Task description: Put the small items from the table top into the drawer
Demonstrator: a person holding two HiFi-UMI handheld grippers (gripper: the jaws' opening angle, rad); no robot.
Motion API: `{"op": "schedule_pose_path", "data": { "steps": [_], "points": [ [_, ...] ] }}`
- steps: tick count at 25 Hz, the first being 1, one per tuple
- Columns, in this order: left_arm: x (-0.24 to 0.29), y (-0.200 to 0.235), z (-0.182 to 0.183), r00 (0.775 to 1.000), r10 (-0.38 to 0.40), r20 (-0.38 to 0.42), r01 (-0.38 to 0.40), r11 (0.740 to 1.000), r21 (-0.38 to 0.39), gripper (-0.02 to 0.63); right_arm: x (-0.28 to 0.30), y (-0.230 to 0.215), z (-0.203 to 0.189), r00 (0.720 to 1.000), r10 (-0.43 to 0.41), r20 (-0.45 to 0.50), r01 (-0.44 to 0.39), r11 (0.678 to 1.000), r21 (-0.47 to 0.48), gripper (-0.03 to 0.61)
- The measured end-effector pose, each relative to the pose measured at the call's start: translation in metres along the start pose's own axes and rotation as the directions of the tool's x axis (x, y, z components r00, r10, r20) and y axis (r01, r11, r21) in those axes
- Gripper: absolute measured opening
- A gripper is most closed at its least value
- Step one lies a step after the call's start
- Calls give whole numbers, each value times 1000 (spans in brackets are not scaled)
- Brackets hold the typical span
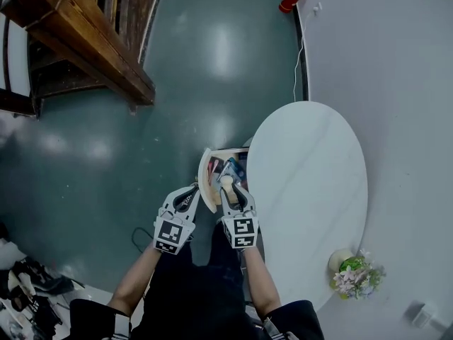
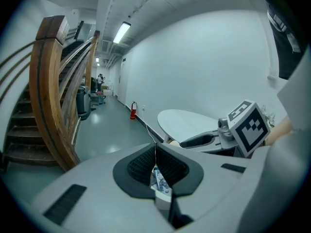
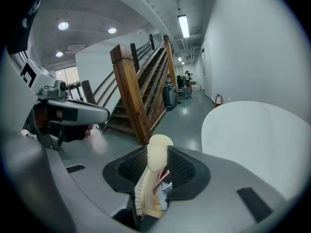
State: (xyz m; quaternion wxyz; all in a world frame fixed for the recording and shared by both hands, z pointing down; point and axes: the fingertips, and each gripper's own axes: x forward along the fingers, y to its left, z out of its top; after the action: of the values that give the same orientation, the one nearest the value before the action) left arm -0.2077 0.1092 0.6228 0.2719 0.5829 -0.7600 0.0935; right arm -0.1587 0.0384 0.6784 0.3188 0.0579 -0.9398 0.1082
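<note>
While the jaws of my right gripper (image 3: 156, 171) clamp a cream brush (image 3: 156, 152) above the open drawer (image 1: 206, 179), my left gripper (image 2: 155, 161) has its jaws closed on nothing. The worktop (image 1: 311, 183) carries only a flower pot (image 1: 356, 273), so this is probably the last item.
</note>
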Motion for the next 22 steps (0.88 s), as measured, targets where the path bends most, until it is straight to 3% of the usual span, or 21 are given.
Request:
{"op": "schedule_pose_path", "data": {
  "steps": [13, 22],
  "points": [
    [34, 19, -45, 999, -11, -50, 9, 999, -38, 20, 71, -16, -77, 989, -4, -149, 1, 1000, -22, 146],
    [52, 40, -70, 997, -4, -80, 0, 999, -53, 20, 101, -22, -110, 979, -4, -203, 6, 1000, 9, 146]
  ]
}}
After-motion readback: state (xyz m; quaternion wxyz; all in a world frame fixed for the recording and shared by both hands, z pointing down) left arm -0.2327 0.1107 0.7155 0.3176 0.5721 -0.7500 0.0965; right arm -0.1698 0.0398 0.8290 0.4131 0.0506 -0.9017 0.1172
